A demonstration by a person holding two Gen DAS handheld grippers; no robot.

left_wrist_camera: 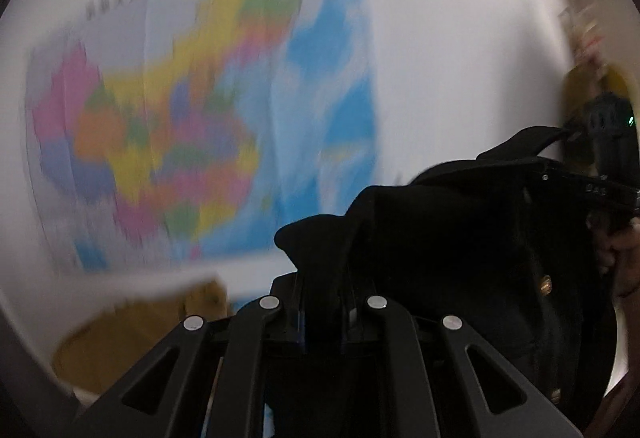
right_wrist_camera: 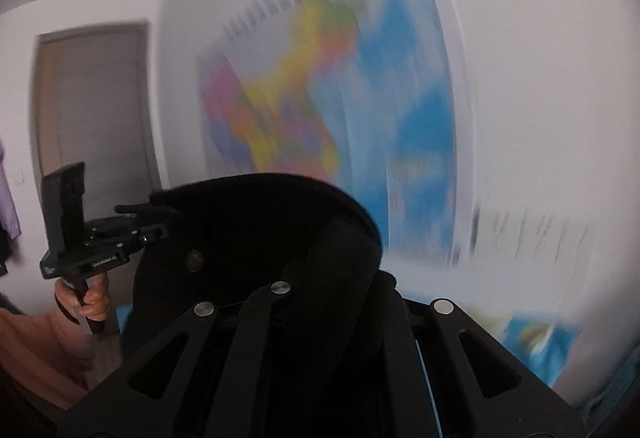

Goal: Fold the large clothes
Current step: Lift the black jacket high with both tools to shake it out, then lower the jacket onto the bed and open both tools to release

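Observation:
A black garment (left_wrist_camera: 460, 238) with small brass snap buttons hangs in the air between both grippers. My left gripper (left_wrist_camera: 322, 278) is shut on a bunched edge of it, cloth sticking up between the fingers. My right gripper (right_wrist_camera: 320, 302) is shut on the garment's (right_wrist_camera: 260, 230) other edge, which arches over the fingers and hides their tips. The left gripper also shows in the right wrist view (right_wrist_camera: 132, 226), held by a hand at the left. The right gripper shows in the left wrist view (left_wrist_camera: 588, 182) at the far right. Both views are motion-blurred.
A large coloured wall map (left_wrist_camera: 200, 110) hangs on a white wall straight ahead; it also shows in the right wrist view (right_wrist_camera: 340, 110). A grey door (right_wrist_camera: 96, 110) stands at the left. A yellowish wooden surface (left_wrist_camera: 140, 334) lies low at the left.

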